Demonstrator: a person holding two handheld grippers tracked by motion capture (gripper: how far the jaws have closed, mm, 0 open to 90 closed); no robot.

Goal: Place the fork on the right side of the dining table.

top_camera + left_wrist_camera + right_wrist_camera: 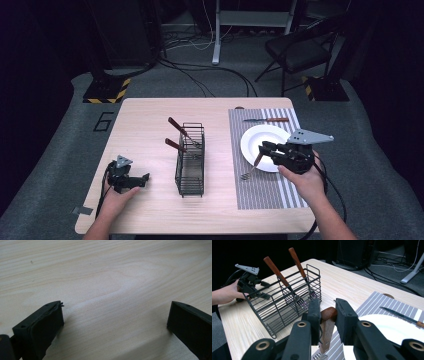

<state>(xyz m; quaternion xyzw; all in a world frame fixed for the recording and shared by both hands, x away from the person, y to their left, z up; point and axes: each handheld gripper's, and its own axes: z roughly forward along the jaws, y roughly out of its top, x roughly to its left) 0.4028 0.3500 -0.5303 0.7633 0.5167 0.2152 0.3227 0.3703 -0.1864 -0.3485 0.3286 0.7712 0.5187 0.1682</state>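
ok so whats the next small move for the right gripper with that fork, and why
Probably lower the fork flat onto the mat left of the plate and let go. The right gripper grips its wooden handle, tines already near the mat, and a knife lies beyond the plate.

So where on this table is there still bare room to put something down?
Bare wood lies between the wire basket and the table's left edge, behind the left gripper, and along the far edge. The striped placemat is crowded: plate, knife, right gripper holding a fork.
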